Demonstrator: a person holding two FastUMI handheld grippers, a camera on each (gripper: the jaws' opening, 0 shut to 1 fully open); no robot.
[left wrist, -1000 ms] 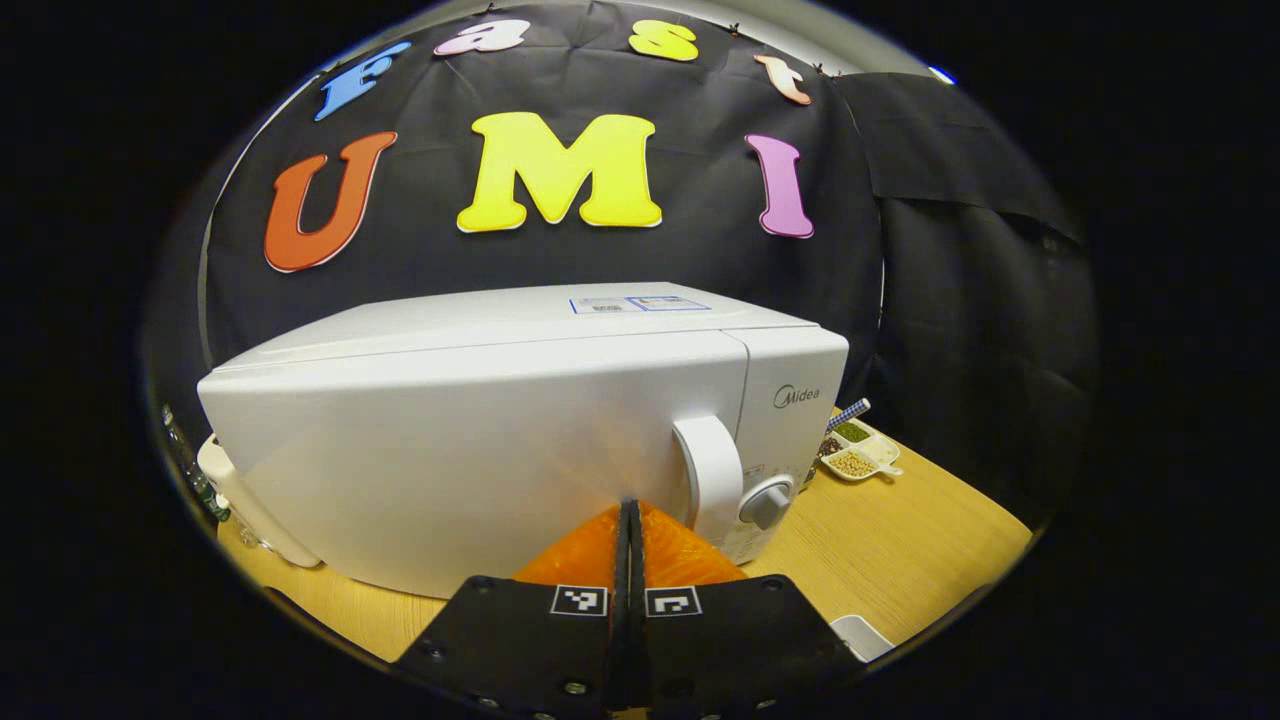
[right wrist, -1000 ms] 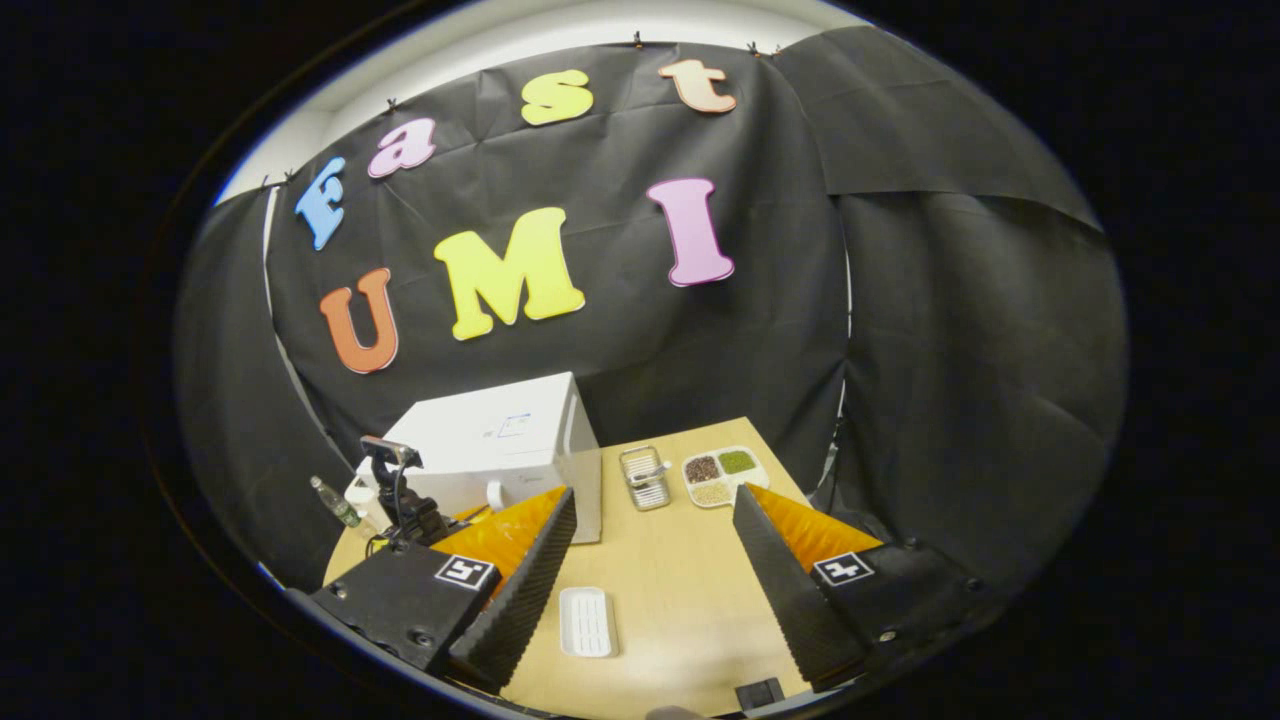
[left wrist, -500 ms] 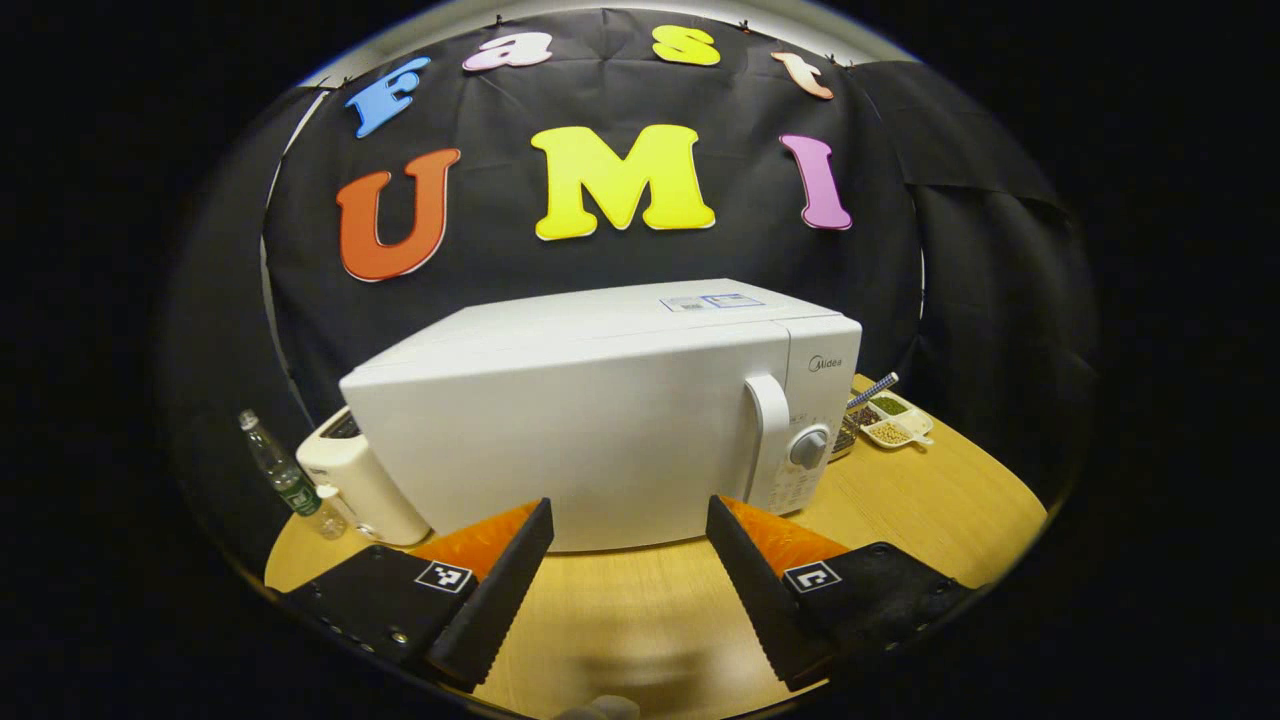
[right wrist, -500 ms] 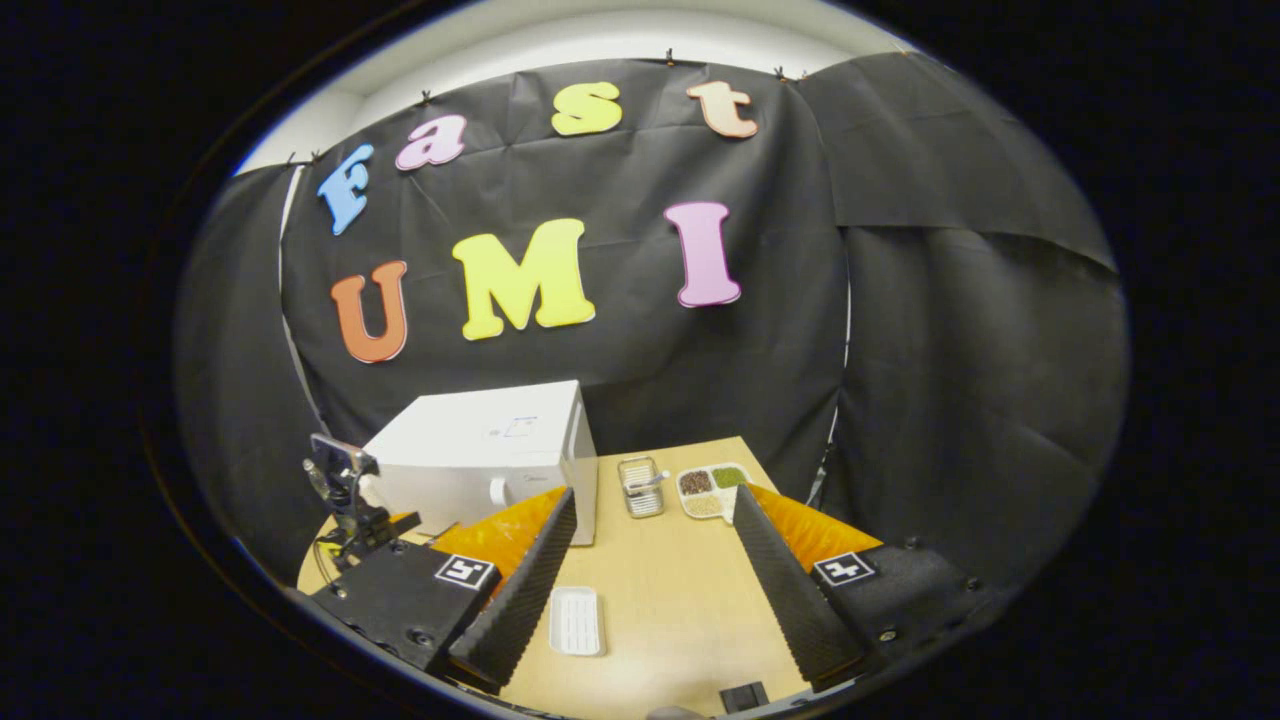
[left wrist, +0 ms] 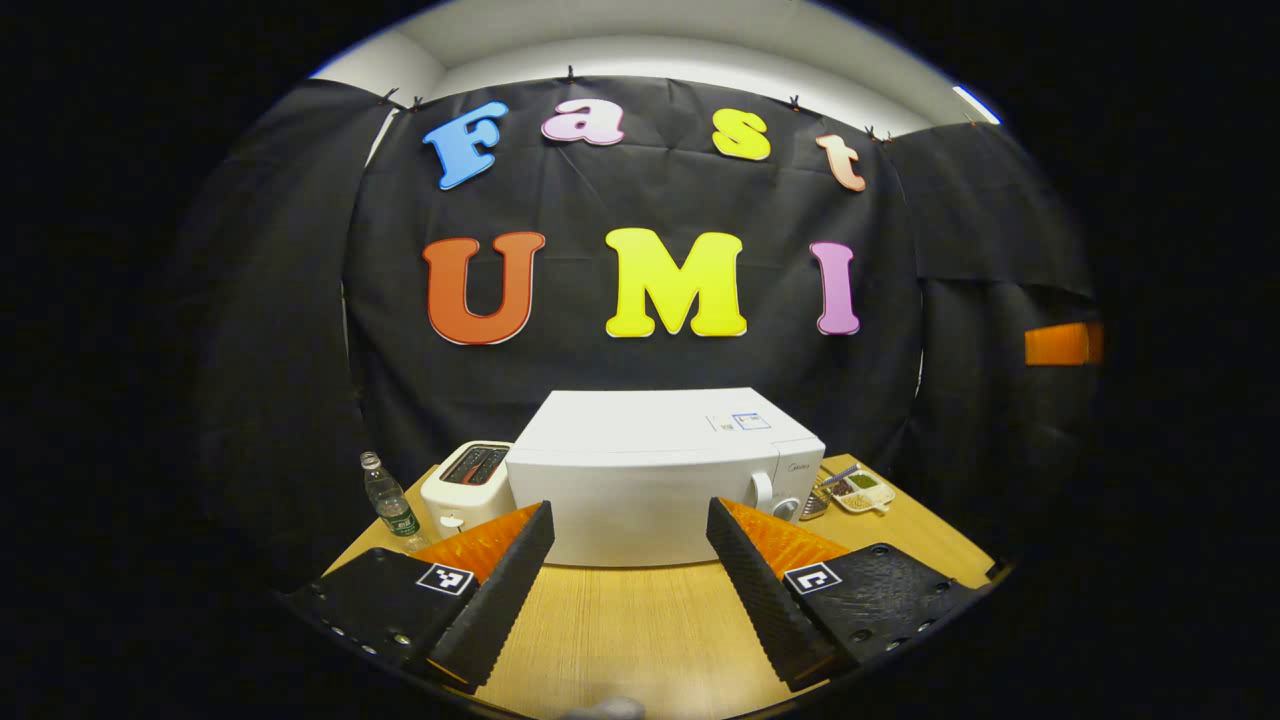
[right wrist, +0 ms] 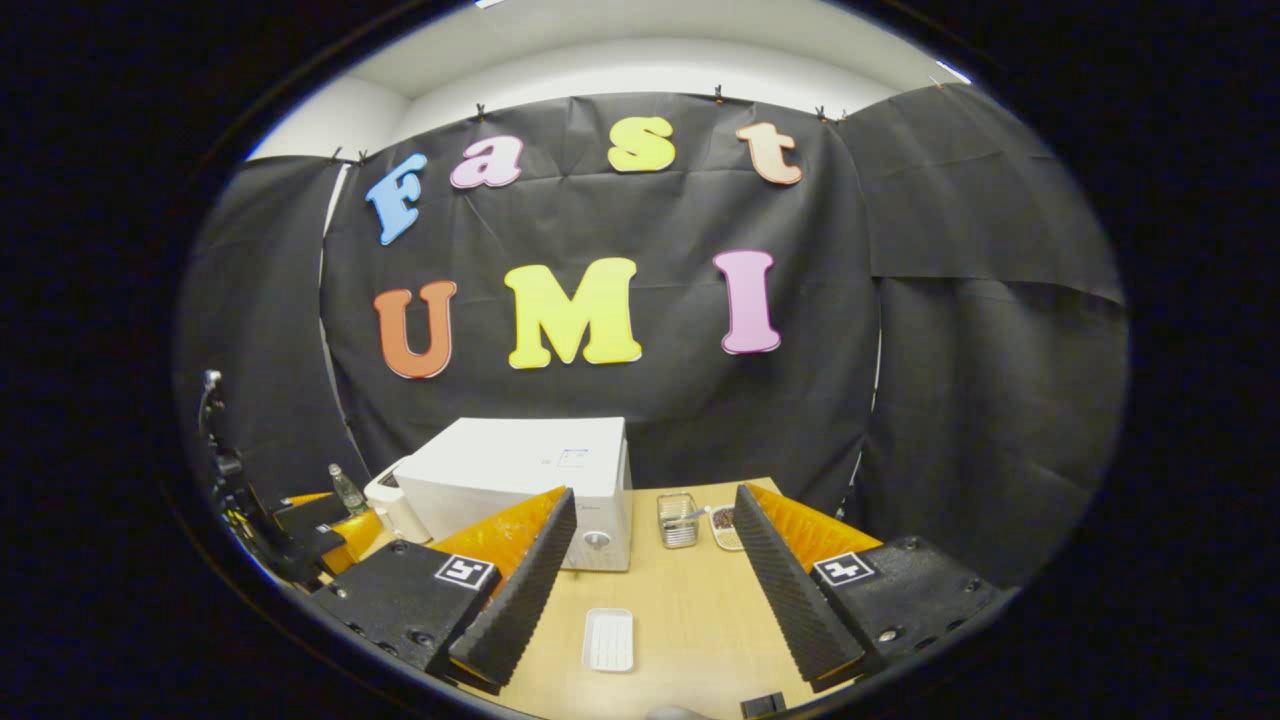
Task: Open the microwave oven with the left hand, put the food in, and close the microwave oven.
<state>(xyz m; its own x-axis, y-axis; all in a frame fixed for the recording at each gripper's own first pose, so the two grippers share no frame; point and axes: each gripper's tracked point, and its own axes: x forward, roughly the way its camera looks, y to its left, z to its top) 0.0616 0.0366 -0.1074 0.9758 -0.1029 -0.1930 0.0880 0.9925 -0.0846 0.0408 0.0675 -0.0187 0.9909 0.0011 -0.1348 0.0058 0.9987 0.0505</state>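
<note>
The white microwave (left wrist: 650, 480) stands at the back of the wooden table (left wrist: 640, 630) with its door shut; its handle (left wrist: 764, 492) and knob (left wrist: 790, 508) are on the right side of the front. My left gripper (left wrist: 630, 575) is open and empty, held well back from the door. My right gripper (right wrist: 650, 585) is also open and empty, above the table to the right of the microwave (right wrist: 520, 475). In the right gripper view the left gripper (right wrist: 335, 518) shows far off at the left edge. A white ribbed tray (right wrist: 608, 640) lies on the table between the right fingers.
A white toaster (left wrist: 468, 485) and a clear bottle (left wrist: 386, 500) stand left of the microwave. Right of it are a wire basket (right wrist: 678, 518) and a divided dish of beans (left wrist: 860, 490). A small black object (right wrist: 765, 703) lies at the table's near edge.
My left gripper was shut right against the microwave door, then opened and drew well back. The right gripper also drew back and tilted up; the microwave looks smaller in both views.
</note>
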